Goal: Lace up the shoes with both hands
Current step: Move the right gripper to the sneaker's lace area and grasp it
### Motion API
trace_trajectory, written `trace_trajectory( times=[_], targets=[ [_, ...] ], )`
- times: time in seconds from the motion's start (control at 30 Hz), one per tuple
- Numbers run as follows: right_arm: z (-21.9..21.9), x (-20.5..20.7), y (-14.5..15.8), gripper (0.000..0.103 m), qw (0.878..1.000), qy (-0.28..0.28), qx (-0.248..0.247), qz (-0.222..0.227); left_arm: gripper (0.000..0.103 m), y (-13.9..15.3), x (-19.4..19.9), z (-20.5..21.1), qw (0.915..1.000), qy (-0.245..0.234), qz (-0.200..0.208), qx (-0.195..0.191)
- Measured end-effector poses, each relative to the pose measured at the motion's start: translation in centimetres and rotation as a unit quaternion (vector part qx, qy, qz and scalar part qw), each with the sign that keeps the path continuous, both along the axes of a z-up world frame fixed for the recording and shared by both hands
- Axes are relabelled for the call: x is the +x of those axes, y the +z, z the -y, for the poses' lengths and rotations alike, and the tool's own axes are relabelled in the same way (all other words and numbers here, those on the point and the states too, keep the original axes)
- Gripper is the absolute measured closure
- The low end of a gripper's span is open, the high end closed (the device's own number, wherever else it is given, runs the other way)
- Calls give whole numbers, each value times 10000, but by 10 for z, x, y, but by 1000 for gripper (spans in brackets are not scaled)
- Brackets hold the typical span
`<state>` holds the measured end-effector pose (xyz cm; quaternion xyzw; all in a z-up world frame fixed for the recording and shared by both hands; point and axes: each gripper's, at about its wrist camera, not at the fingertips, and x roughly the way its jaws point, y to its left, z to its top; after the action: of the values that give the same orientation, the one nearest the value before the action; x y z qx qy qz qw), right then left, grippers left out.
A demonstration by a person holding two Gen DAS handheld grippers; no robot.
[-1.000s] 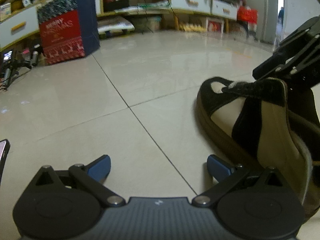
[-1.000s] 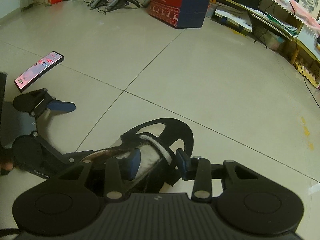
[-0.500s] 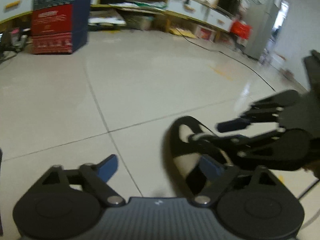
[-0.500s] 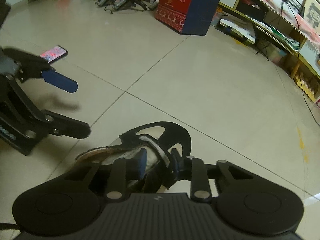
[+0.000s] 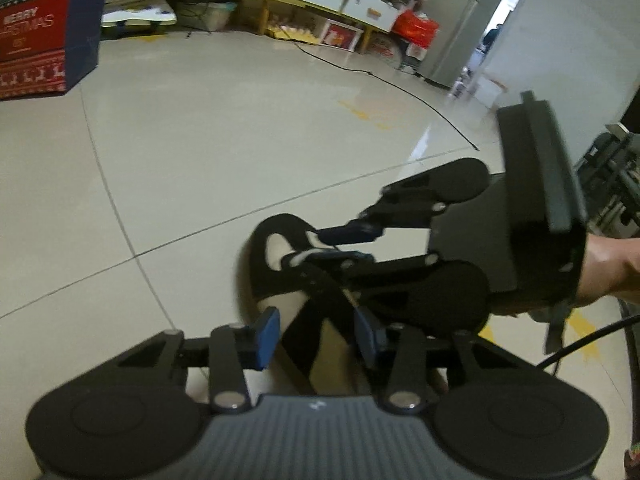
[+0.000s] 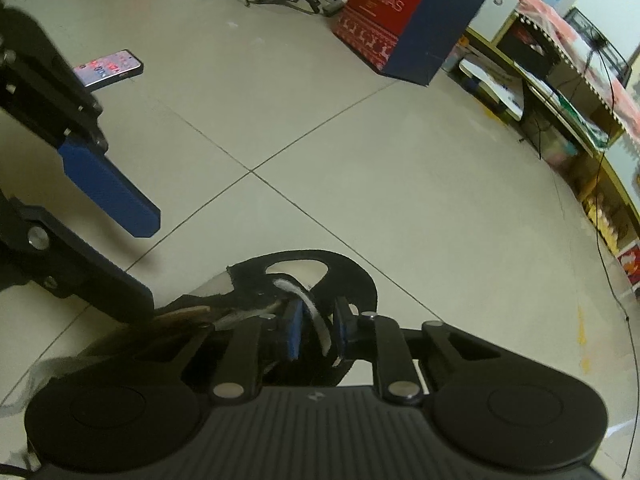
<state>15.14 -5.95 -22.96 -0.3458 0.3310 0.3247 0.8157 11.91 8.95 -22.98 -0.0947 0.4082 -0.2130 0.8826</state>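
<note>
While both grippers close in, one shoe (image 6: 320,272) lies on the tiled floor (image 6: 400,180), black suede over cream panels, sole worn. One white lace (image 6: 316,316) runs up between the right gripper (image 6: 316,332) jaws, which are narrowing; pads not clearly pressing it yet. Left gripper (image 5: 316,334) jaws also closing, straddling the shoe's upper, gaps both sides, nothing gripped. Ahead of the left jaws, the right gripper's linkage crosses the shoe and blocks the eyelet area. Beyond the right jaws to the left: one phone (image 6: 108,69), screen lit. Farther ahead: one red-and-navy Christmas box (image 6: 404,24). One bare hand (image 5: 608,268) at the right gripper's rear.
</note>
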Motion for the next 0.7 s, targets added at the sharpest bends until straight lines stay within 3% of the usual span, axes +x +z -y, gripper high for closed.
trace_trajectory(
  times=[0.17, 0.4, 0.57, 0.63, 0.7],
  targets=[
    [1, -6, -1, 99, 9999, 151, -17, 37, 63, -6, 3, 8, 9999, -105, -10, 57],
    [15, -6, 6, 100, 9974, -278, 667, 37, 64, -19, 10, 21, 9999, -73, -135, 14],
    [18, -14, 2, 101, 9942, -501, 933, 178, 80, -25, 13, 26, 9995, 185, -238, -98],
    [20, -15, 2, 101, 9922, -630, 1050, 232, 95, -26, 11, 29, 9993, 311, -215, 4],
    [24, -14, 2, 101, 9893, -828, 1175, 261, 97, -26, 8, 28, 9986, 459, -245, 18]
  ],
)
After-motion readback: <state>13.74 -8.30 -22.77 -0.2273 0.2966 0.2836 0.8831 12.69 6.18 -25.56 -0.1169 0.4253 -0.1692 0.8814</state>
